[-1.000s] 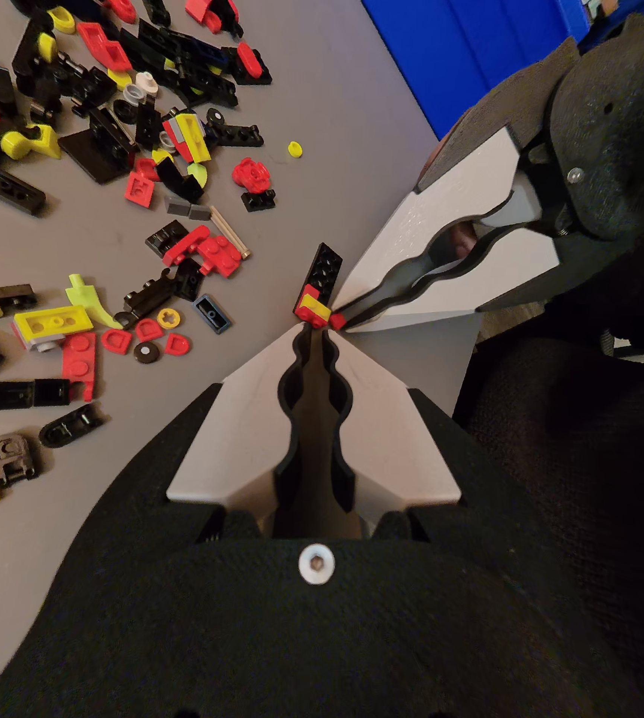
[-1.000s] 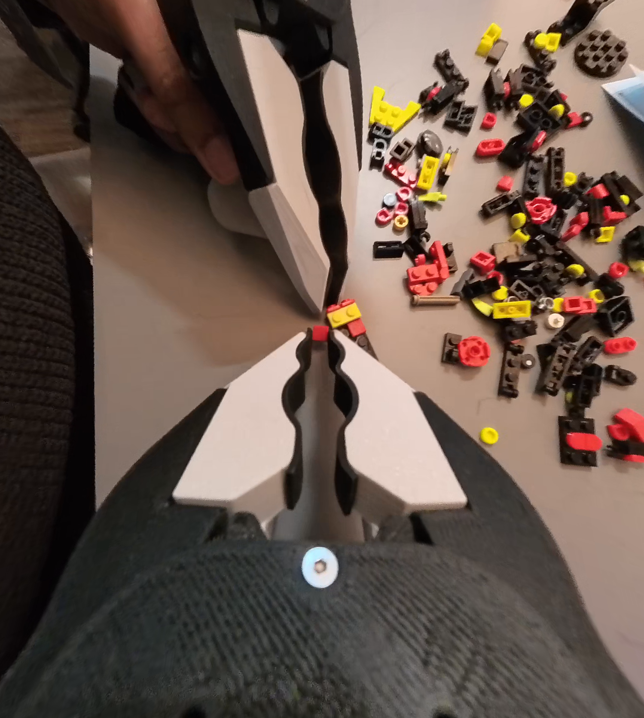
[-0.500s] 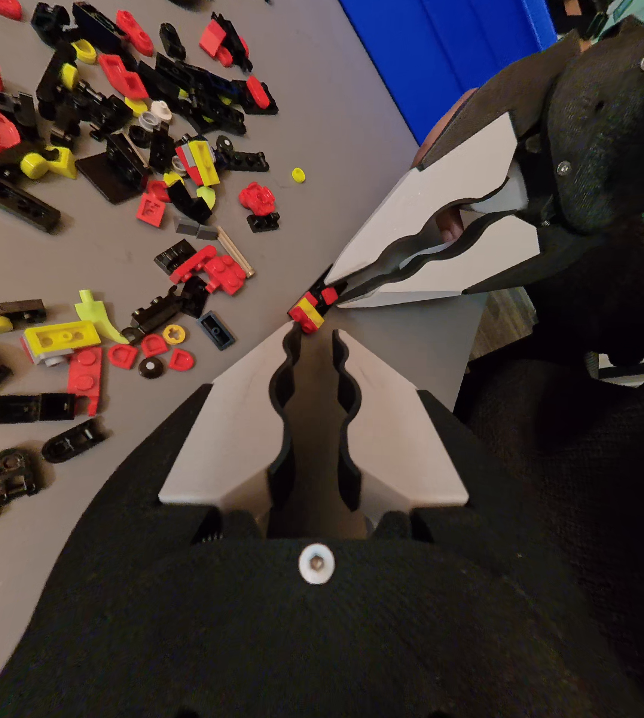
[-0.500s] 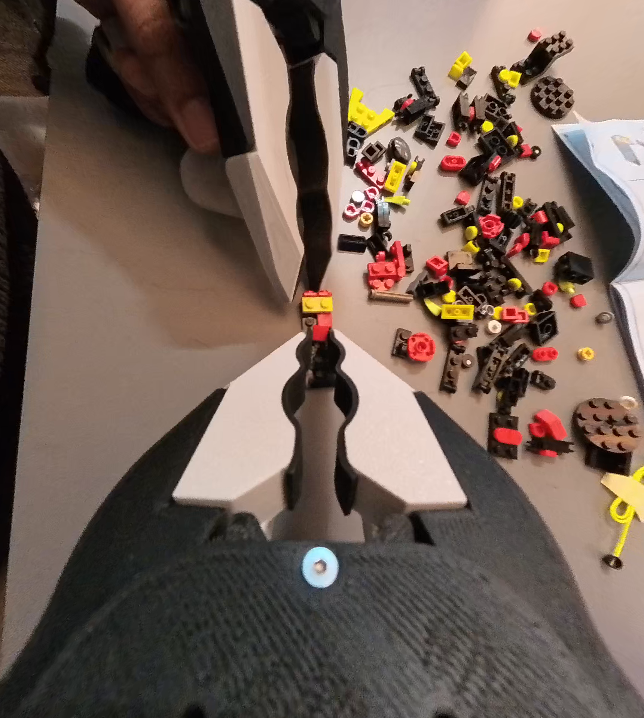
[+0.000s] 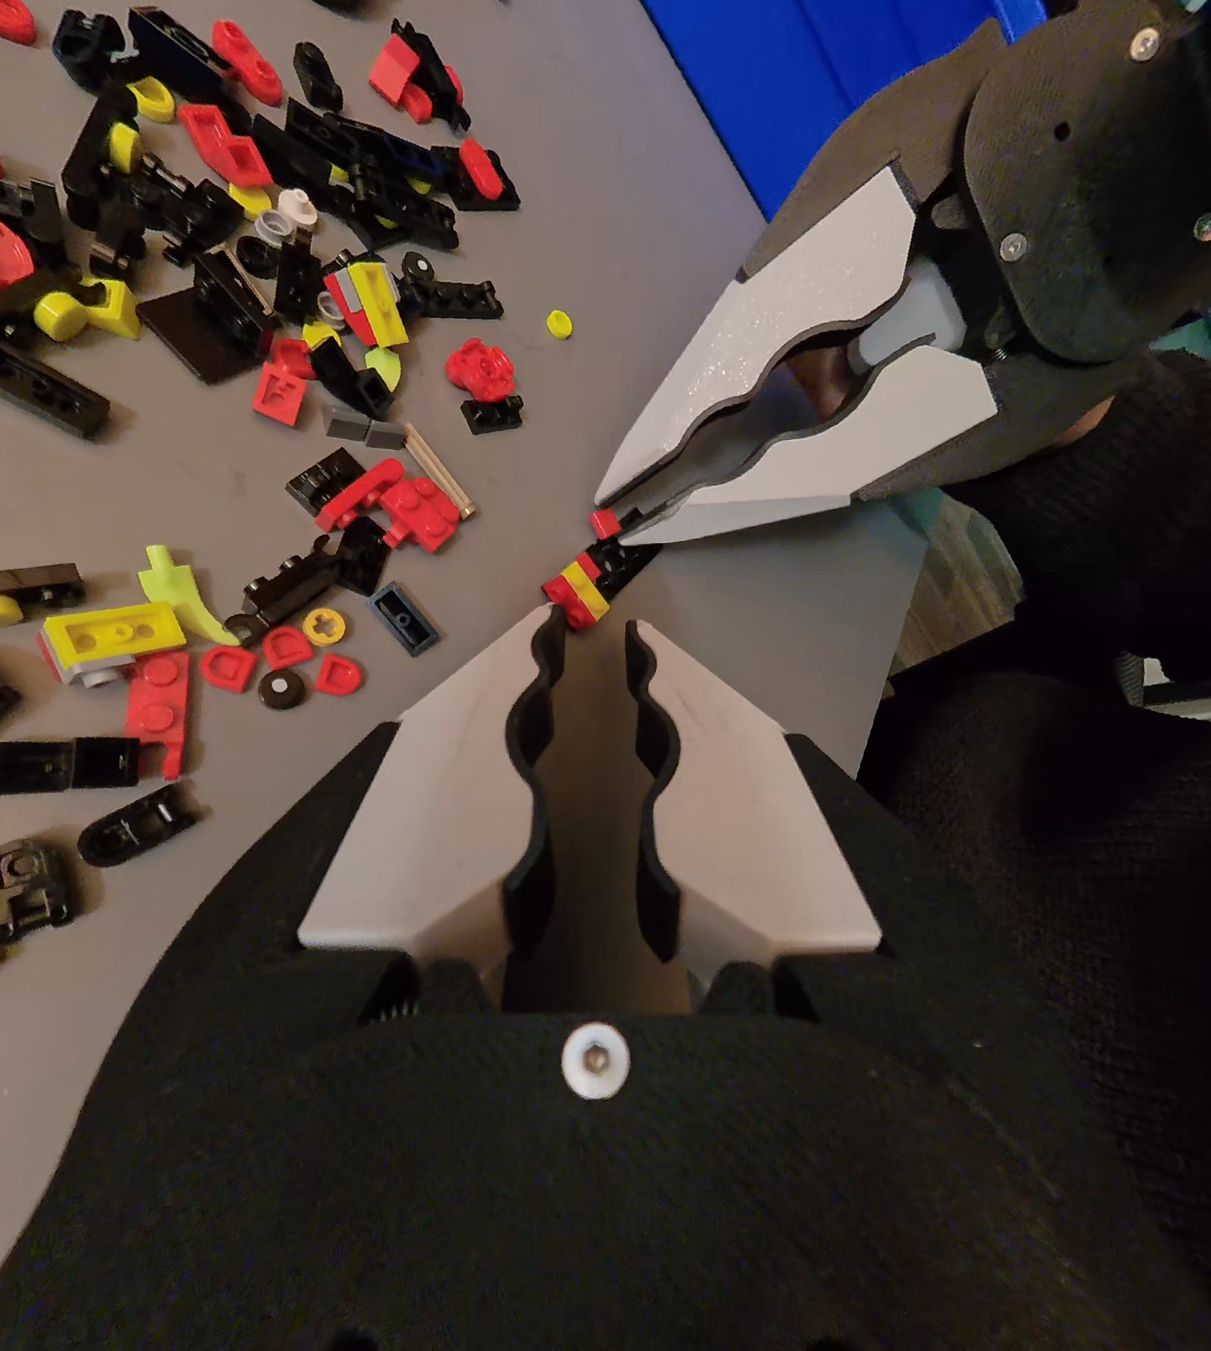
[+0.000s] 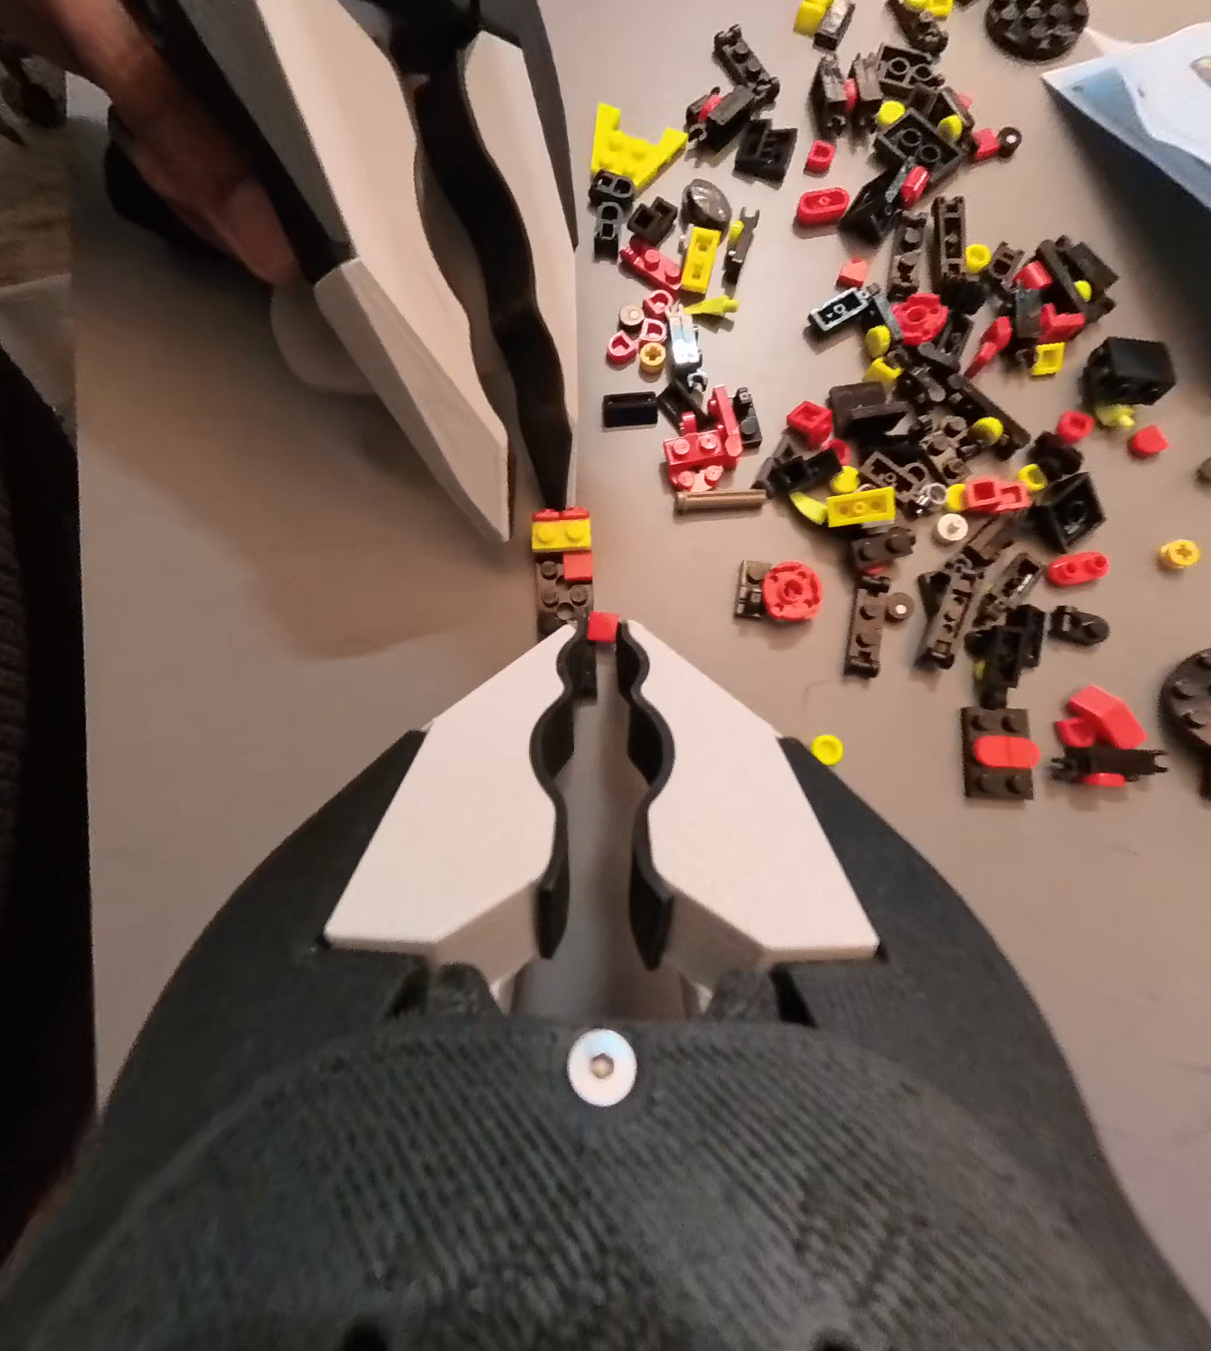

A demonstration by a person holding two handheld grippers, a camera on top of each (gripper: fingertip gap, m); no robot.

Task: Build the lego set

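Right gripper point(image 6: 601, 634) pinches tiny red brick point(image 6: 602, 627); left gripper point(image 5: 591, 627) spread, assembly point(image 5: 587, 585) unclamped; risk: assembly slides under press, brick misaligns

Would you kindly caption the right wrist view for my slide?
Right tongs pinch a small red brick beside the black plate.

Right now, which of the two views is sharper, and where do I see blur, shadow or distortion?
Left wrist view: sharp, loose bricks crisp; wide-angle lens bends the table edge. Right wrist view: softer, the far tongs and hand smeared at top left; a broad shadow lies on the table beneath them. The small red brick stays readable.
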